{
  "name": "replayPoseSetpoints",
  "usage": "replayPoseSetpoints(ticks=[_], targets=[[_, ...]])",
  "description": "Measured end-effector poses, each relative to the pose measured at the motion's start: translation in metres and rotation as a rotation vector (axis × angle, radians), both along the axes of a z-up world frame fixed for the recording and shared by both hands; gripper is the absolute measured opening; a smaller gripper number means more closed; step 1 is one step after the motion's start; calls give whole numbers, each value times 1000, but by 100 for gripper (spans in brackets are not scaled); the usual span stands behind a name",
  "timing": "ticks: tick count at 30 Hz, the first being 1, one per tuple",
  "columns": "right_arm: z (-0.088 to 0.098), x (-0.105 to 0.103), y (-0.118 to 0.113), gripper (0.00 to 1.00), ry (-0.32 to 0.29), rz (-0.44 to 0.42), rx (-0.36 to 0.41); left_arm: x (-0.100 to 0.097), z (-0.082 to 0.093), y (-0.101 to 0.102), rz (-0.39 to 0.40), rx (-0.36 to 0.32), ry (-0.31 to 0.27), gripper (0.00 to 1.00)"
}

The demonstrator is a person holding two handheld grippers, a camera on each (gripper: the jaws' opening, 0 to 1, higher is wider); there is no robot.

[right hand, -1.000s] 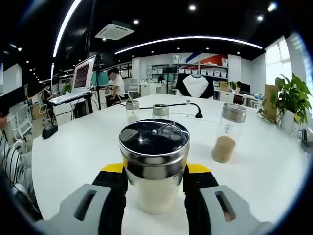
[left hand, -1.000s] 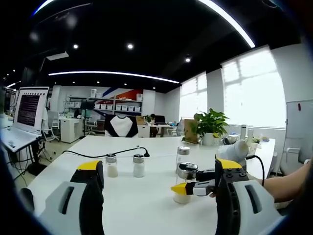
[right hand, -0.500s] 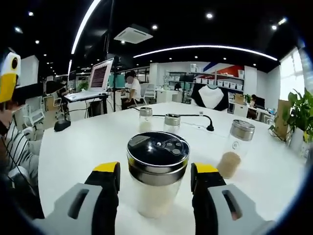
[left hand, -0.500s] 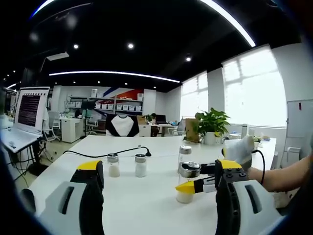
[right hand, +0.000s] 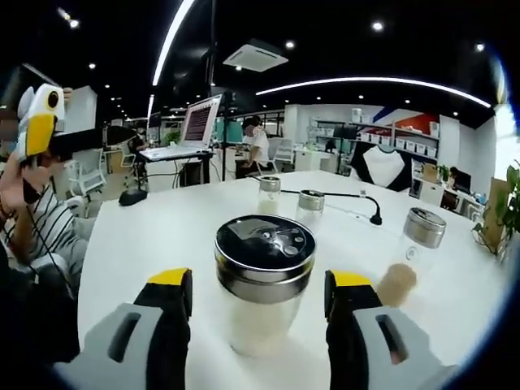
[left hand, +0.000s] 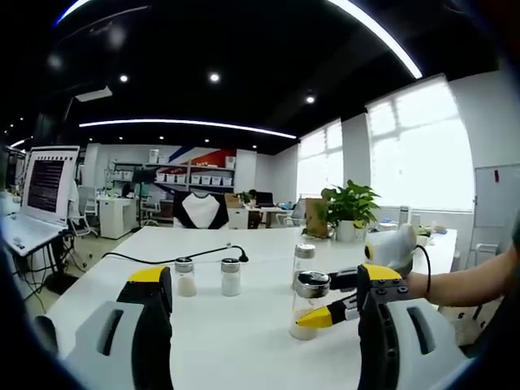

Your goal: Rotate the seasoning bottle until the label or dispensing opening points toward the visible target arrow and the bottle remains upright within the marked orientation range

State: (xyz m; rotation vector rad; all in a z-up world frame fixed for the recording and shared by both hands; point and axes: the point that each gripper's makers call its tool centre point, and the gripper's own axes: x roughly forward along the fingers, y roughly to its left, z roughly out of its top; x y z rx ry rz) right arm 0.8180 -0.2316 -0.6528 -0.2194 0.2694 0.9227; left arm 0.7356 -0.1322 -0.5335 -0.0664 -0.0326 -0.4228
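While my right gripper (right hand: 257, 299) stands parted around the seasoning bottle (right hand: 263, 292), neither yellow-tipped jaw touches the glass; there is a clear gap on each side. The bottle stands upright on the white table (right hand: 154, 236), holding pale seasoning, its steel collar topped by a dark lid with small openings. I count four bottles in all on the table: this one between my jaws, two small shakers (right hand: 269, 193) side by side beyond it, and one taller bottle (right hand: 410, 253) with brownish contents off to its right, well apart. A black cable (right hand: 345, 198) runs behind the two shakers.

From my left gripper (left hand: 264, 296), which is spread wide and holds nothing, the same four appear: the seasoning bottle (left hand: 308, 305) with my right gripper (left hand: 341, 305) beside it, the taller bottle (left hand: 303, 262) just behind, and the pair of shakers (left hand: 207, 276) to its left. A potted plant (left hand: 349, 210) stands far behind the bottle.
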Motion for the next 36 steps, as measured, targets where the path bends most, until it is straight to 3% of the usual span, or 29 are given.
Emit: replayPoseSetpoints(ticks=[1,7,13,19,21,22,36], targets=[[2,-2,2,60,-23,24,4,0,0,0,-2,1,0,100],[4,-3,6,59,-27,74,3,1,0,2,2,-6,-4,99],[-1,-2,7,59,-3,105,9,1,-1,3,0,1,-5,99],[-10,3,3,58,53,91,30,1,-1,5,2,2,-2,99],[-10,5,0,50,62,79,52,1,-1,5,0,6,-3,99],[-7,5,1,41,60,81,68,1,-1,5,1,8,-4,99],[0,4,1,41,29,82,92,1,-5,-1,-13,23,8,99]])
